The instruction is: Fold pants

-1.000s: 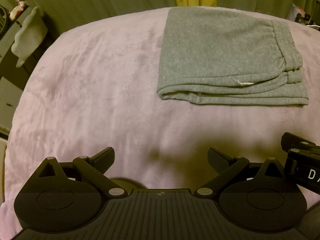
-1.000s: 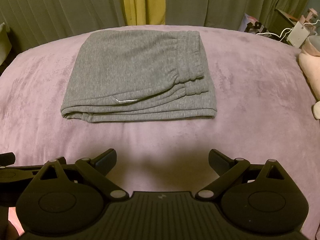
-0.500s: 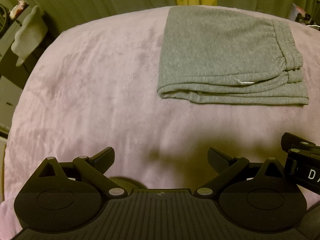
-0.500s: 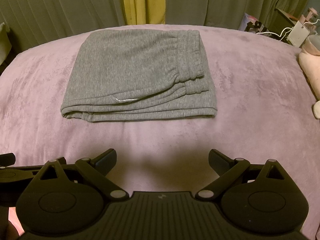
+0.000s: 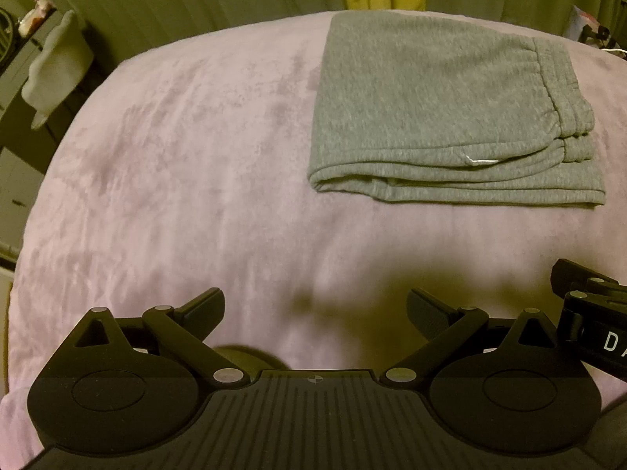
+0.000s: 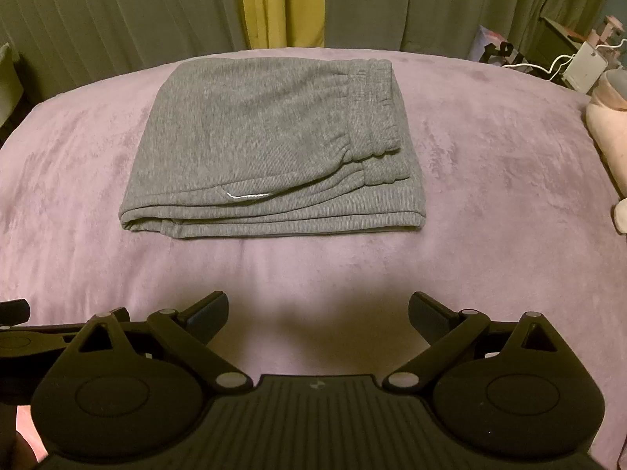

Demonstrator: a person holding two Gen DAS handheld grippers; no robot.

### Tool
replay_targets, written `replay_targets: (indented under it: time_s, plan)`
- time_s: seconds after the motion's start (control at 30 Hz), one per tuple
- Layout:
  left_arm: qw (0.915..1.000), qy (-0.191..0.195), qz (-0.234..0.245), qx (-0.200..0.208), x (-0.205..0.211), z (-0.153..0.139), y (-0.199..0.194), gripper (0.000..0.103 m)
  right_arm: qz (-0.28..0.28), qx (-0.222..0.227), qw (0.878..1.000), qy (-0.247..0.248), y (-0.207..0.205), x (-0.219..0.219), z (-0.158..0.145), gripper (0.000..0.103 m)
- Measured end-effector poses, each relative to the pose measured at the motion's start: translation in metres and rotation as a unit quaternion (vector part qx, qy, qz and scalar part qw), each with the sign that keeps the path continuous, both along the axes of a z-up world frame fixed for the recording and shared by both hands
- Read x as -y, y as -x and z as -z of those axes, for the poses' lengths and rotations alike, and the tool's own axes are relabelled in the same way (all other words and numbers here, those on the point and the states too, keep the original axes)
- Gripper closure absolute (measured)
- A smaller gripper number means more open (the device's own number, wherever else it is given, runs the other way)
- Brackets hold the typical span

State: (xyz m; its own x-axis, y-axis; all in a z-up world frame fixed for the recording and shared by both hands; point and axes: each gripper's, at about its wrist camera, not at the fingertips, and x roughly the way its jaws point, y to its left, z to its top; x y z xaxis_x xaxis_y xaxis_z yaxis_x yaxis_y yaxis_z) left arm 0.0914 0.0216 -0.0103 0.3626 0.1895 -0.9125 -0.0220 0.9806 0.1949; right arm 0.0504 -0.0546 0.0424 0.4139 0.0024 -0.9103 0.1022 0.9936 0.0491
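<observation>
Grey sweatpants (image 5: 443, 105) (image 6: 266, 145) lie folded into a flat rectangle on the mauve bed cover (image 5: 176, 180) (image 6: 490, 203), waistband on the right side, stacked edges facing me. My left gripper (image 5: 315, 309) hovers open near the bed's front edge, well short of the pants and to their left, nothing between its fingers. My right gripper (image 6: 318, 309) is also open and empty, back from the pants' near edge. Part of the right gripper's body (image 5: 588, 321) shows at the right of the left wrist view.
Green curtains with a yellow strip (image 6: 282, 4) hang behind the bed. A pale plush shape (image 5: 55, 70) sits left of the bed, and a pink plush item (image 6: 607, 133) with a white charger and cable (image 6: 584, 66) lies to the right.
</observation>
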Motion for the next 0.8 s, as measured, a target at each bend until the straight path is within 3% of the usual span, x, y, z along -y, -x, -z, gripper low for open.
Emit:
replay_targets:
  time_s: [0.8]
  plan:
    - [1.0000, -0.001, -0.006, -0.006, 0.0008, 0.0018, -0.0051, 0.001, -0.002, -0.003, 1.000, -0.001, -0.0043, 0.0000, 0.0016, 0.004]
